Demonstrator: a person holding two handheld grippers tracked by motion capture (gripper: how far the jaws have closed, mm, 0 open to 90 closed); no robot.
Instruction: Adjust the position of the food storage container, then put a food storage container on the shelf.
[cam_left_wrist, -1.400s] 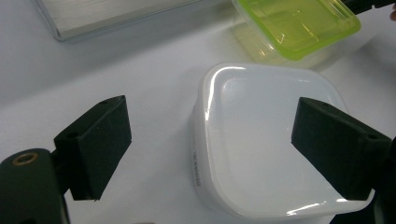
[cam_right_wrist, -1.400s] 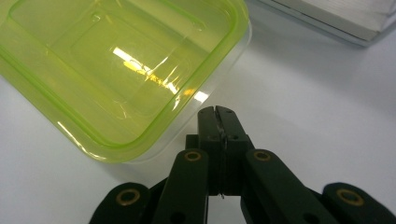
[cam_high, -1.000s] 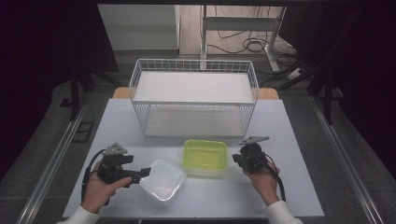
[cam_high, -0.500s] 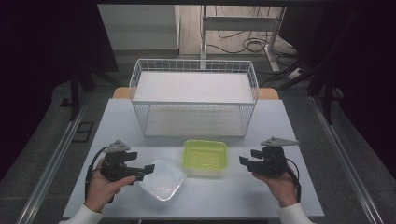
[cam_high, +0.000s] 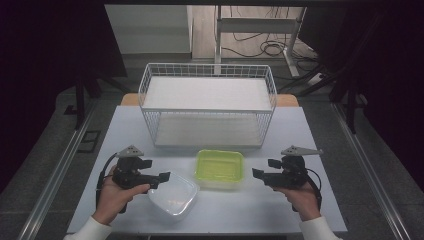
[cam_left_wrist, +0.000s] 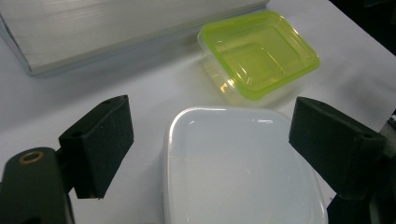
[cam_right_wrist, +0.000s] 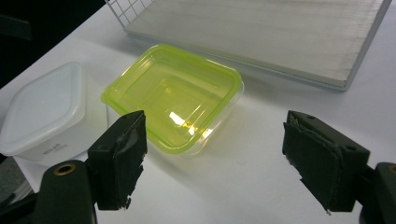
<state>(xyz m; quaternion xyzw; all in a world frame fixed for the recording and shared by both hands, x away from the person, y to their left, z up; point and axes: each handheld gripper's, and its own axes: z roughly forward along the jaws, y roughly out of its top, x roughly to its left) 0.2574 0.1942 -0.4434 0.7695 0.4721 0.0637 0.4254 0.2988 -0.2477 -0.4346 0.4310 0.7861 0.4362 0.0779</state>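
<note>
A clear box with a yellow-green lid (cam_high: 220, 167) sits on the white table (cam_high: 310, 130) in front of a wire basket. A white-lidded box (cam_high: 172, 194) lies to its left, nearer the front edge. My left gripper (cam_high: 162, 177) is open at the white box's left end. In the left gripper view its jaws (cam_left_wrist: 212, 122) straddle the near end of the white box (cam_left_wrist: 238, 163), with a gap at the left pad (cam_left_wrist: 100, 142). My right gripper (cam_high: 256, 173) stands to the right of the green-lidded box (cam_right_wrist: 175, 95). Its jaws (cam_right_wrist: 217, 126) have just been opening and hold nothing.
A white wire basket (cam_high: 207, 107) with two shelf boards stands at the back middle of the table. Bare table lies to the right of the right hand and behind the left hand. The table's front edge is close under both forearms.
My right gripper has drawn back to the right, away from the green-lidded box's edge, and its jaws have opened. The left gripper and both boxes have stayed put.
</note>
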